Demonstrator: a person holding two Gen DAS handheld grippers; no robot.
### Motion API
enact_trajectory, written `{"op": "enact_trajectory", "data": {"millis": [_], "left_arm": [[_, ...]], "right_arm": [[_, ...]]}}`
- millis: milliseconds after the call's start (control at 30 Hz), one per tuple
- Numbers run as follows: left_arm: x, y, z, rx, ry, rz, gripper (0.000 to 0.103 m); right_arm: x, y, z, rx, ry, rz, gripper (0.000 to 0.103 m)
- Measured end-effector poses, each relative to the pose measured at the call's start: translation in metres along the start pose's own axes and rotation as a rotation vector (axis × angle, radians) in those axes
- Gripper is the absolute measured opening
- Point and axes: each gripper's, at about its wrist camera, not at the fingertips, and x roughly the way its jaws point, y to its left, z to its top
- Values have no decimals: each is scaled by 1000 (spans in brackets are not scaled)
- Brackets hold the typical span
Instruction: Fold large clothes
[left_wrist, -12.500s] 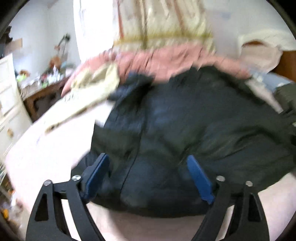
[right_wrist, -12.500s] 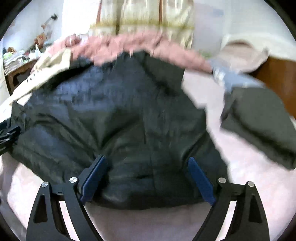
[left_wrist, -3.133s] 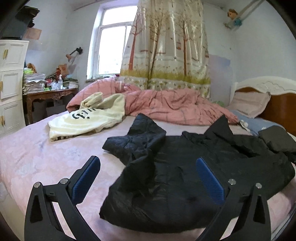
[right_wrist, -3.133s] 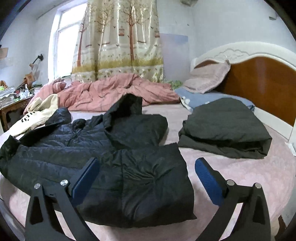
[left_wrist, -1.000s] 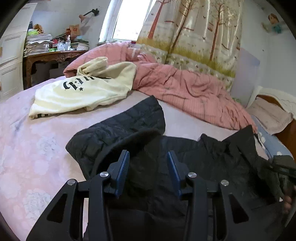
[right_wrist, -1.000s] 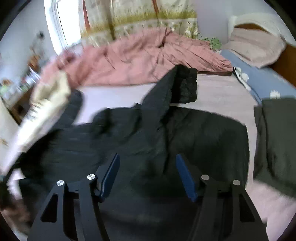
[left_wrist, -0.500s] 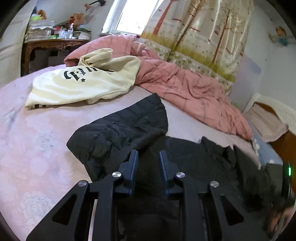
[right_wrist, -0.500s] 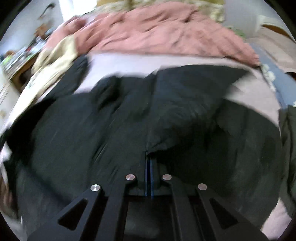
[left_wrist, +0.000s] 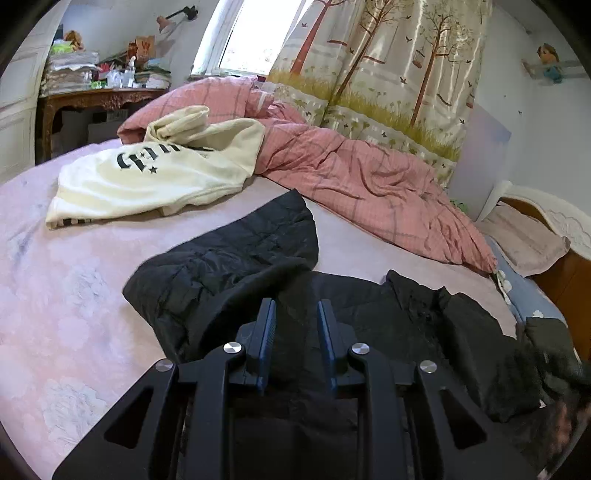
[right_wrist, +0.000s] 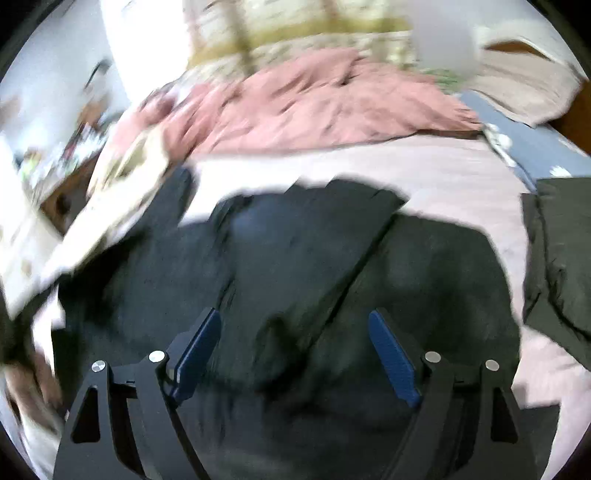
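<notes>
- The black jacket (left_wrist: 388, 325) lies spread on the pink bed (left_wrist: 55, 295), only partly folded: 1 sleeve (right_wrist: 306, 251) lies across its body, the other (left_wrist: 236, 254) still juts toward the cream sweatshirt (left_wrist: 155, 177).
- A dark garment (right_wrist: 557, 258), already folded, sits to the right, apart from the jacket.
- The left gripper (left_wrist: 295, 343) is narrowed onto a bunch of jacket fabric, apparently pinching it.
- The right gripper (right_wrist: 295, 354) is opening; its pads stand clear above the folded sleeve, holding nothing.
- The second sleeve and body folds appear to remain.

Right wrist view motion-blurred; black jacket (right_wrist: 295, 258) cut off at btm edge.
</notes>
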Motion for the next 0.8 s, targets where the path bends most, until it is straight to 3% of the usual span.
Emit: {"op": "enact_trajectory", "data": {"millis": [100,167,233,267,333,467,533,600,667,733,800], "left_arm": [[5,2,-3,-8,23,-9,21],[5,3,-7,-5,43,-15,21],[5,4,-9,3,50,-23,21],[4,4,-8,11,47,-18,21],[5,7,-6,13,37,11,21],[2,23,1,-59,34,-10,21],[-3,23,5,-24,37,-2,21],[-14,18,11,49,-2,68,21],[-20,17,13,70,-27,102,21],[-21,23,13,38,-24,85,21],[-20,30,13,17,-14,81,21]], "right_arm": [[39,-25,30,99,49,-22,84],[65,-34,33,92,90,-12,77],[81,-40,28,100,108,14,48],[86,-39,27,116,117,49,41],[87,-35,22,123,105,115,8],[63,7,24,5,15,250,5],[46,53,18,-81,13,319,5],[45,85,6,-88,57,368,5],[59,126,-25,-93,169,409,5],[71,157,-52,-158,206,401,6],[87,175,-69,-172,260,350,14]]}}
